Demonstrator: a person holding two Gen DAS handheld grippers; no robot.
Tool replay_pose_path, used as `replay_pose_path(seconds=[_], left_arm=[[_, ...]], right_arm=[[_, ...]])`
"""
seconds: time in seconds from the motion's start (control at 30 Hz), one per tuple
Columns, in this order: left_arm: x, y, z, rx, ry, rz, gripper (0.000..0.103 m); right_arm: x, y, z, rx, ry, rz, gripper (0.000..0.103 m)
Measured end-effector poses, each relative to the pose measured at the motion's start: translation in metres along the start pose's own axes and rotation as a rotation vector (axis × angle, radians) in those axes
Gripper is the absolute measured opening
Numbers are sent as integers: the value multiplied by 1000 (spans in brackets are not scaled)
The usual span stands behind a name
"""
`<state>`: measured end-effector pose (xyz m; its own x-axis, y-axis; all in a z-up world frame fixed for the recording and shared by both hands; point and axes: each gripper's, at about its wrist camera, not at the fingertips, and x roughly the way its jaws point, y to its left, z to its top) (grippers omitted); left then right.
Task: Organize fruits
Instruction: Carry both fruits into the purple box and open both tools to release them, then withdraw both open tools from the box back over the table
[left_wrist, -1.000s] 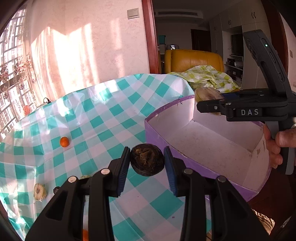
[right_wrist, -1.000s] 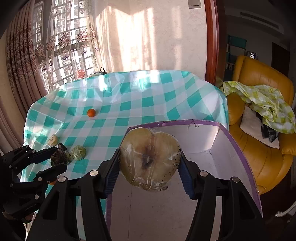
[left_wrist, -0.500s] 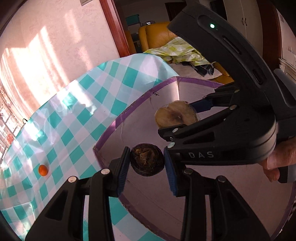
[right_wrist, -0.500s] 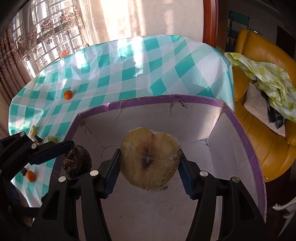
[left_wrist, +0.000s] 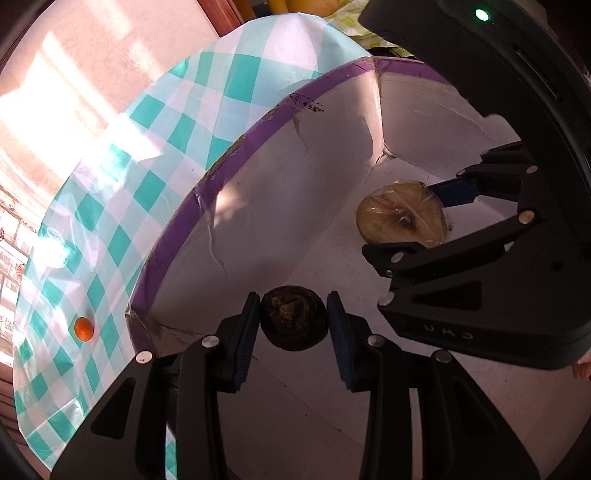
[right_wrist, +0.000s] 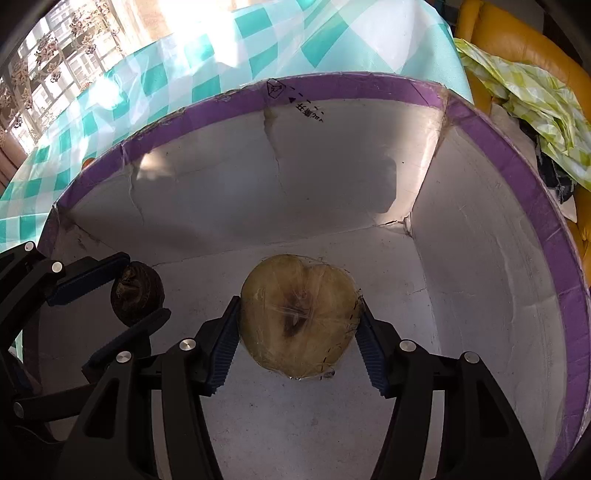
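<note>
Left gripper (left_wrist: 293, 325): clamped on the dark round fruit (left_wrist: 294, 317), both blue pads pressed on its sides, inside the box near the left wall.
Right gripper (right_wrist: 297, 325): its pads grip the wrapped half apple (right_wrist: 297, 314), cut face toward the camera, low over the box floor near the far corner.
Box (right_wrist: 369, 90): white inside, purple rim, it stands on the checkered tablecloth (left_wrist: 110, 206).
Small orange fruit (left_wrist: 83, 329): on the cloth outside the box, well apart from both grippers.
</note>
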<state>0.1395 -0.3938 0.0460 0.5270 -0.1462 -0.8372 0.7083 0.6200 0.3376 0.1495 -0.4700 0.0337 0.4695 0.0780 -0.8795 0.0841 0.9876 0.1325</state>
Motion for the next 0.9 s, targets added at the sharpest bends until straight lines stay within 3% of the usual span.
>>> replay_pose_path(seconds=[0.13,0.33,0.4,0.43,0.47,0.5,0.6,0.73,0.9], left_arm=[[2,1,-1,13,19,11,38],[-1,4,-2,-1,5,10,39],[-2,6,-3,-7,-9,13,40],[-4,6,-4,-11,-20,19,46],[-6,8,-5,-23,-30,30,61],[-10,11,-5,-40,-46,36,65],[-18,13,-9,-57,-96,24,71],[-31,13,-13,-56,-171,49,91],[-47,12,-20,-40,-256,119,98]], right_arm=[[1,0,-1,0,9,-5,62],[-7,-8,0,32,-35,-26,86],[-9,-10,0,34,-45,-24,88],[-9,-9,3,36,-52,-22,88],[-10,-9,4,41,-60,-20,88],[-12,-10,4,46,-69,-21,88],[-16,-11,5,60,-91,-19,88],[-24,-8,6,51,-130,-41,88],[-42,-6,7,54,-210,-56,88]])
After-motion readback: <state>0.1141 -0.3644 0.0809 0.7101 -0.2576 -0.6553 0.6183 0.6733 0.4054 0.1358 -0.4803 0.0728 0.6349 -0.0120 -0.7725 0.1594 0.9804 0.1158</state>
